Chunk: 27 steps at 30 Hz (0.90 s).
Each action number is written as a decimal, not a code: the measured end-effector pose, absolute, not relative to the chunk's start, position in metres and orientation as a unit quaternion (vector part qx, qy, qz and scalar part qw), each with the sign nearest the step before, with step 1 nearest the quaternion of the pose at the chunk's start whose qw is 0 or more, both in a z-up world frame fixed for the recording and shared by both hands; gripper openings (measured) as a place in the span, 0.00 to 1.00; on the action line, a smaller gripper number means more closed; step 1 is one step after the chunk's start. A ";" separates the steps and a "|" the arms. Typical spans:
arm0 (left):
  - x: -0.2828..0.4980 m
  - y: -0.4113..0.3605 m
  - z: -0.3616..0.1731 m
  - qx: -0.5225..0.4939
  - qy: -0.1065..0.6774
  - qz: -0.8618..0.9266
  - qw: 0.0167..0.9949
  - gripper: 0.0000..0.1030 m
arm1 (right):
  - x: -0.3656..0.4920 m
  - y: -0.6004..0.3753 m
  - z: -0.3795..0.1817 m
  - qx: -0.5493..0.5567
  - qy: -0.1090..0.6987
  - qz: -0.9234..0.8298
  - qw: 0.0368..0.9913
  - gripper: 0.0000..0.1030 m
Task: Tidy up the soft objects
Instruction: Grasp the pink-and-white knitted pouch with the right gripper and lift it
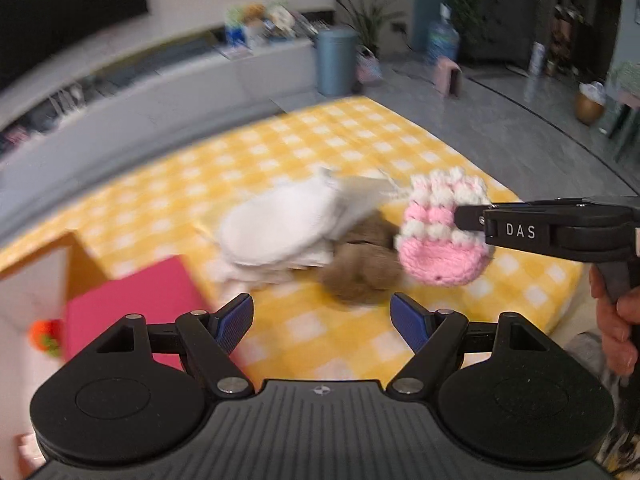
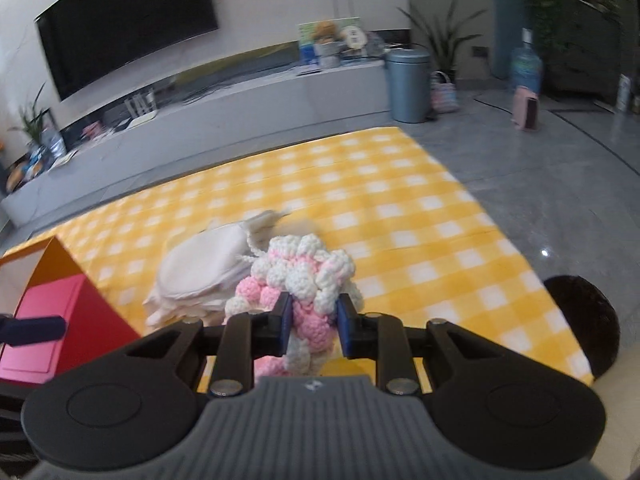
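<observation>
My right gripper (image 2: 312, 326) is shut on a pink and white crocheted pouch (image 2: 304, 280) and holds it above the yellow checked cloth (image 2: 400, 208). In the left wrist view the pouch (image 1: 440, 236) hangs from the right gripper (image 1: 464, 218) at the right. My left gripper (image 1: 322, 320) is open and empty, low over the cloth (image 1: 320, 148). Ahead of it lie a stack of white fabric pieces (image 1: 276, 228) and a brown fuzzy item (image 1: 360, 268). The white stack (image 2: 200, 272) also shows in the right wrist view.
An open box with a pink inside and orange walls (image 1: 128, 304) stands at the left; it also shows in the right wrist view (image 2: 60, 320). An orange toy (image 1: 46, 338) lies by it. A dark round object (image 2: 580, 320) sits at the cloth's right edge. A grey bin (image 2: 408, 84) stands beyond.
</observation>
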<state>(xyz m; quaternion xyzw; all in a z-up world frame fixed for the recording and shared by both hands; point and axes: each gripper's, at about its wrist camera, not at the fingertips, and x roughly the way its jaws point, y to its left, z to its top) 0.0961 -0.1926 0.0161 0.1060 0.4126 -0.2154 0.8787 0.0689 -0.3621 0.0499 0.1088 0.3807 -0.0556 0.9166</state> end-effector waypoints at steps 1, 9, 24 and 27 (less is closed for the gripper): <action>0.102 -0.198 0.013 0.096 0.427 -0.224 0.871 0.89 | 0.068 -0.367 0.050 0.109 0.380 -0.062 0.916 0.22; 0.137 -0.250 -0.016 0.158 0.440 -0.262 0.844 0.89 | 0.062 -0.391 0.039 0.122 0.385 -0.115 0.908 0.22; 0.174 -0.273 -0.063 0.180 0.476 -0.211 0.834 0.79 | 0.059 -0.402 0.041 0.154 0.364 -0.125 0.910 0.24; 0.175 -0.269 -0.062 0.167 0.484 -0.214 0.832 0.63 | 0.060 -0.401 0.041 0.152 0.365 -0.120 0.911 0.24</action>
